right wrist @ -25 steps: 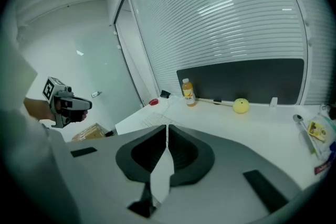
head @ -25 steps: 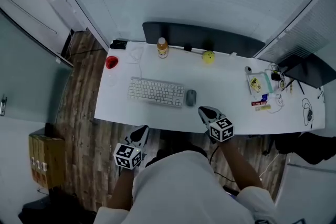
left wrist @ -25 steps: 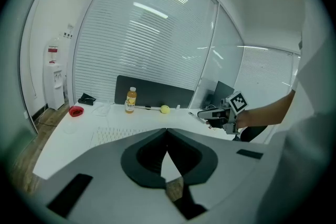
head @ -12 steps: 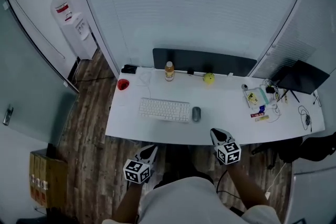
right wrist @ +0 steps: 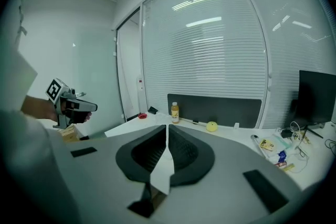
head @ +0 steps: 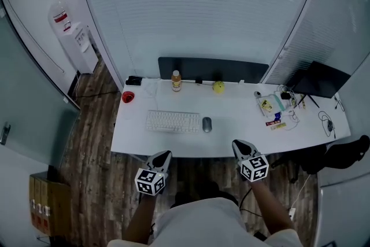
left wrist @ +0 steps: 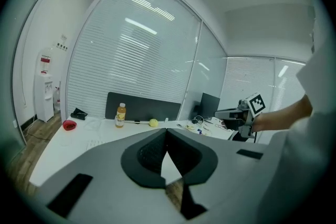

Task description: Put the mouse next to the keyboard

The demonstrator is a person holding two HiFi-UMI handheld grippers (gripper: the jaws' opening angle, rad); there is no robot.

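Observation:
In the head view a white keyboard [head: 172,121] lies on the white desk [head: 243,133], and a grey mouse [head: 207,124] rests just off its right end. Both grippers hang in front of the desk's near edge, over the wooden floor. My left gripper [head: 164,157] is shut and empty, below the keyboard. My right gripper [head: 238,146] is shut and empty, below and right of the mouse. In the left gripper view the left gripper [left wrist: 166,131] has its tips together; the right gripper view shows the right gripper [right wrist: 167,127] the same way.
At the desk's back stand an orange bottle [head: 176,81], a yellow ball [head: 218,87], a dark partition [head: 211,69] and a red object [head: 128,96]. Small clutter [head: 272,108] and a monitor [head: 321,79] sit at the right. A water dispenser [head: 72,37] is far left.
The head view has drawn back from the desk. Both grippers have come off the desk edge towards the body. Keyboard and mouse have kept their places on the desk.

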